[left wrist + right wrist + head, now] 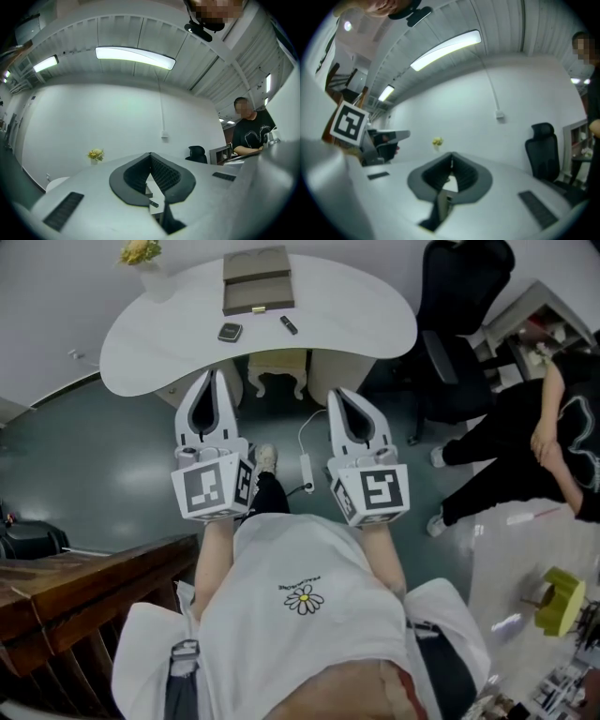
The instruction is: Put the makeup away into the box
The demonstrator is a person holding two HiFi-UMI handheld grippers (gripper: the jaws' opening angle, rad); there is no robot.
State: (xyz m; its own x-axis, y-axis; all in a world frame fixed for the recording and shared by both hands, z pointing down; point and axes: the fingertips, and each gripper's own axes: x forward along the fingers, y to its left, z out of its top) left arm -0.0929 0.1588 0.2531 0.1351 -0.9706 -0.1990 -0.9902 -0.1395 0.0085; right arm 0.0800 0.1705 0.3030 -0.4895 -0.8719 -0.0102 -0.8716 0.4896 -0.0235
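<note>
Before the table (pixel 141 352), both grippers (pixel 214 376) (pixel 341 397) level

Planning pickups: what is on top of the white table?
A brown box, a small dark square case, a dark stick and a vase of yellow flowers. The box's inside cannot be made out.
</note>
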